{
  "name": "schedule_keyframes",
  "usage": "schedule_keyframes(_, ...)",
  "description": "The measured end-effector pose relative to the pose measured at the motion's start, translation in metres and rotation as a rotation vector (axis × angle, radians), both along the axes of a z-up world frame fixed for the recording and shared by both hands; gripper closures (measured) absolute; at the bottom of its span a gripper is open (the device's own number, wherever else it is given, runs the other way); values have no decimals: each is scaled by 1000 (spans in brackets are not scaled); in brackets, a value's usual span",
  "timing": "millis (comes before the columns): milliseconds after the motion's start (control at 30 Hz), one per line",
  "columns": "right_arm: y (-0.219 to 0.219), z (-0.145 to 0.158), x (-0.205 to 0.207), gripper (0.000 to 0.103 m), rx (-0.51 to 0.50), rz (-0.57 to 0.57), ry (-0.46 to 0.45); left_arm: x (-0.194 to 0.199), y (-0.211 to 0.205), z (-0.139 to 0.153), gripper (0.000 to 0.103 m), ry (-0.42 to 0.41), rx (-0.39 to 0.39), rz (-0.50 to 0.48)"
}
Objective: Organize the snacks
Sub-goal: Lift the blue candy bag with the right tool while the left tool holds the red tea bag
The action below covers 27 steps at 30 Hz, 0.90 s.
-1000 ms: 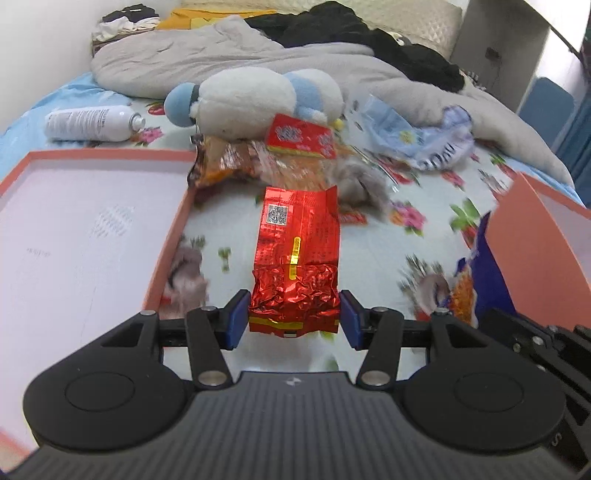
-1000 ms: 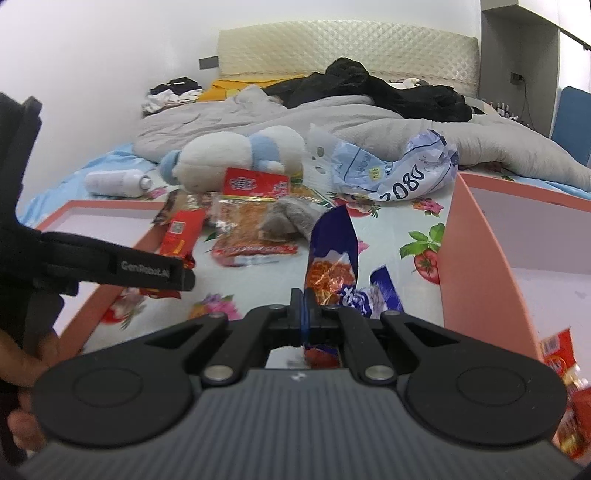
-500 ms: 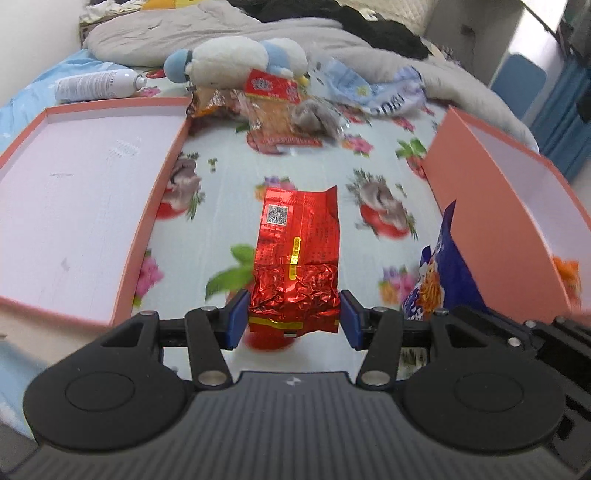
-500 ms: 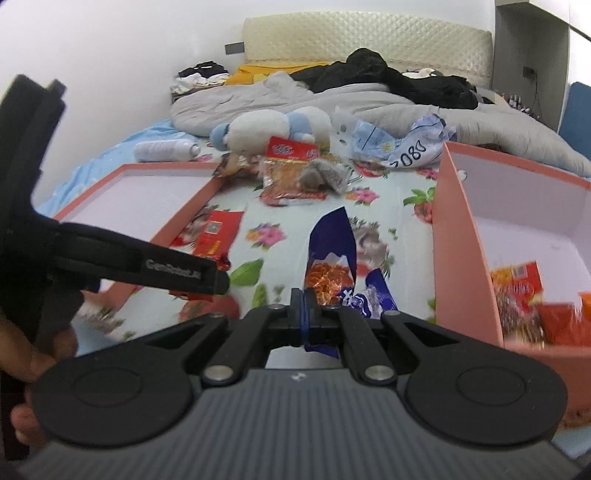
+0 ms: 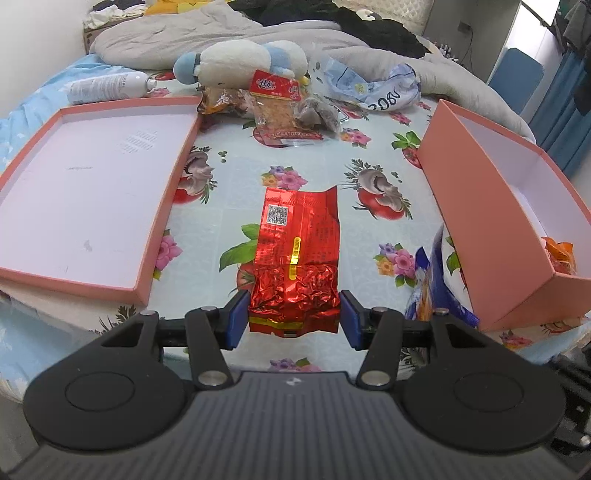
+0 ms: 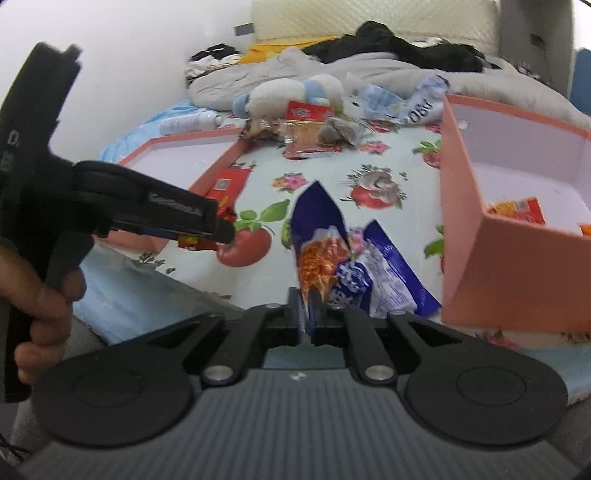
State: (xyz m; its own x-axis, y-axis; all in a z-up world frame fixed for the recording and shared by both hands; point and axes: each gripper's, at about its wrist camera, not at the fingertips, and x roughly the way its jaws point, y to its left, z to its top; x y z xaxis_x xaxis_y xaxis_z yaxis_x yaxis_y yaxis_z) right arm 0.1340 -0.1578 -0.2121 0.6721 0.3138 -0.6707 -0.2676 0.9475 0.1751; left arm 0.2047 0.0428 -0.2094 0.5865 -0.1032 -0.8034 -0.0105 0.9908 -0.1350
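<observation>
My left gripper [image 5: 293, 319] is shut on a red foil packet [image 5: 297, 258] and holds it above the flowered bed sheet. It also shows at the left of the right wrist view [image 6: 207, 236]. My right gripper [image 6: 306, 317] is shut on a blue snack bag [image 6: 332, 266], held just left of the deep pink box [image 6: 480, 240]. That box [image 5: 491, 225] has orange and red snack packets [image 6: 517, 210] inside. A shallow pink lid [image 5: 85, 192] lies at the left. Several loose snack packets [image 5: 284, 110] lie further back on the bed.
A plush toy [image 5: 240, 61], a white spray can [image 5: 107, 86], a crumpled blue-white bag [image 5: 373, 88] and grey bedding [image 5: 221, 33] lie at the back. The bed's front edge runs just below both grippers. A blue chair [image 5: 517, 79] stands at the far right.
Both grippers have pulled back and risen from the snack pile toward the bed's front edge, each still holding its packet. The deep box's inside has come into view.
</observation>
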Motion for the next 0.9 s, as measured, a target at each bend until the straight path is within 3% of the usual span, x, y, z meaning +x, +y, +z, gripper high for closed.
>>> schedule_keyframes(33, -3, 2, -1, 58, 14, -17, -3, 0, 0, 0, 46, -1, 1, -1)
schedule_keyframes(67, -7, 3, -2, 34, 30, -42, -11, 1, -1, 0, 46, -1, 1, -1)
schedule_keyframes(100, -11, 6, -3, 23, 58, -70, -19, 1, -1, -1, 46, 2, 6, 0)
schedule_keyframes(233, -23, 13, 0, 26, 173, -155, -23, 5, 2, -3, 46, 5, -2, 10)
schedule_keyframes(400, -28, 17, 12, 26, 225, -290, -67, 9, 7, -7, 46, 9, -2, 12)
schedule_keyframes(533, -21, -3, 37, 26, 220, -347, 19, 11, 9, -11, 46, 12, -11, 16)
schedule_keyframes(733, -2, -27, 65, 26, 92, -372, 61, 9, 10, -15, 46, 21, -14, 10)
schedule_keyframes(867, 5, -45, 81, 19, 30, -342, 105, 10, 12, -15, 46, 21, -14, 14)
schedule_keyframes(900, 6, -47, 82, 13, 15, -334, 99, 9, 12, -15, 46, 19, -12, 15)
